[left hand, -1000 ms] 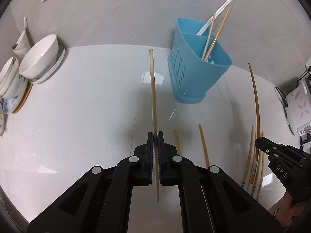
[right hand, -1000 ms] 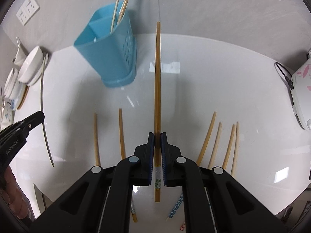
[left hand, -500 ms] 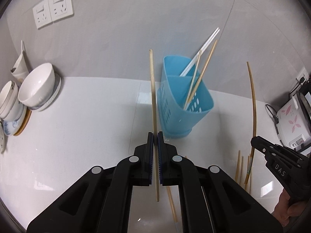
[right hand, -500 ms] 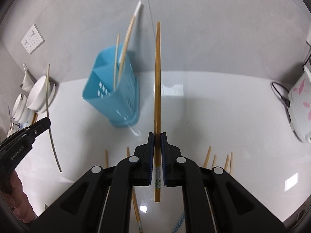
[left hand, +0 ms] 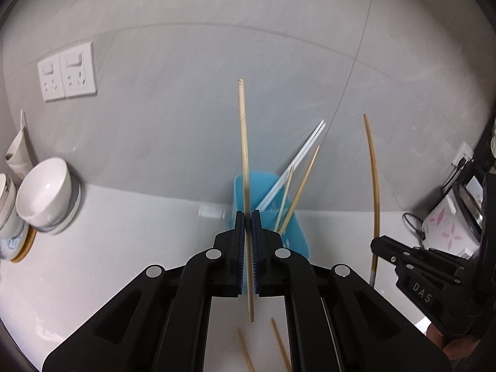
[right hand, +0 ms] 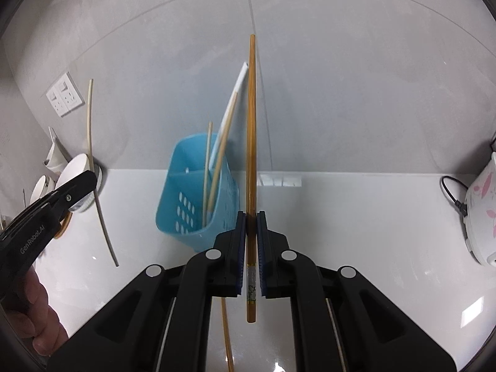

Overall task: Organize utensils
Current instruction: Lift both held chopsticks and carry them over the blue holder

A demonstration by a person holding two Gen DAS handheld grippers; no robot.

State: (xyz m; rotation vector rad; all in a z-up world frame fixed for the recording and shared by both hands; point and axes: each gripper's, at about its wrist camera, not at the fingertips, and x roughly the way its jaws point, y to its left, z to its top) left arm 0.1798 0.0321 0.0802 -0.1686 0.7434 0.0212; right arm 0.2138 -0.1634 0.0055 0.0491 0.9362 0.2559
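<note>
Right, both grippers mid-air w/ one chopstick each: left gripper point(left hand: 247, 217) clamps a pale chopstick point(left hand: 244, 155), right gripper point(right hand: 251, 217) a darker chopstick point(right hand: 251, 130). Blue holder point(right hand: 186, 204) on the counter has a few sticks in already (three or four, approx). More chopsticks point(left hand: 280, 345) lie on the counter, so I'd say partway.

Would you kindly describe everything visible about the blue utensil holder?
The blue utensil holder is a light blue plastic caddy with rows of oval holes in its side and a divider splitting it into compartments. It stands upright on the white counter near the wall. Two wooden chopsticks and a white pair lean inside it. Neither gripper touches it.
</note>
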